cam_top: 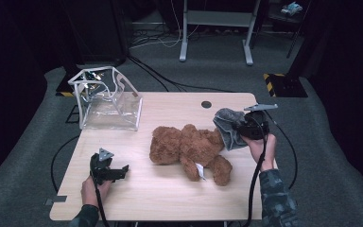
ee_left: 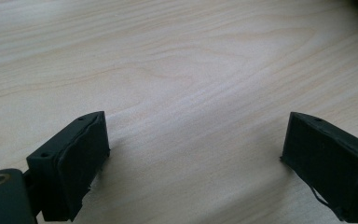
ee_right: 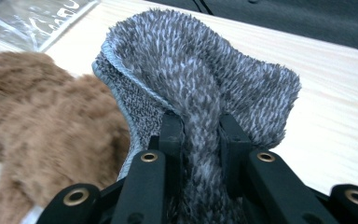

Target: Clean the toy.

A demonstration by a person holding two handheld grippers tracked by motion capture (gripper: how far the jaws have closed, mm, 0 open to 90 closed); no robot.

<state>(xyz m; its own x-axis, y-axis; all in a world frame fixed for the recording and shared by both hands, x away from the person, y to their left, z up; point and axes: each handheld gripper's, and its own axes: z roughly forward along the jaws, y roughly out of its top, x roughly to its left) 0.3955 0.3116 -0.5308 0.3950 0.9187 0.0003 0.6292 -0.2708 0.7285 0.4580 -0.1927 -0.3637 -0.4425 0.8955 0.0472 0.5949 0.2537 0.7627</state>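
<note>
Grey cloth (ee_right: 200, 88) already pinched in right gripper (ee_right: 200, 135) near table's (cam_top: 170, 198) right edge; left gripper (ee_left: 196, 158) wide open, empty, near front-left corner; teddy bear (cam_top: 189, 149) mid-table, untouched.

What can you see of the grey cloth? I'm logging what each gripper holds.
The grey cloth is a small, shaggy, microfibre-looking piece with a stitched hem and a knitted-looking underside. The right gripper pinches a bunched fold of it, so it fans out above the jaws. In the high view it hangs beside the brown teddy bear.

A teddy bear (cam_top: 189, 150) lies mid-table (cam_top: 170, 194), the clear bag (cam_top: 106, 99) behind-left, cloth (cam_top: 228, 126) right.
</note>
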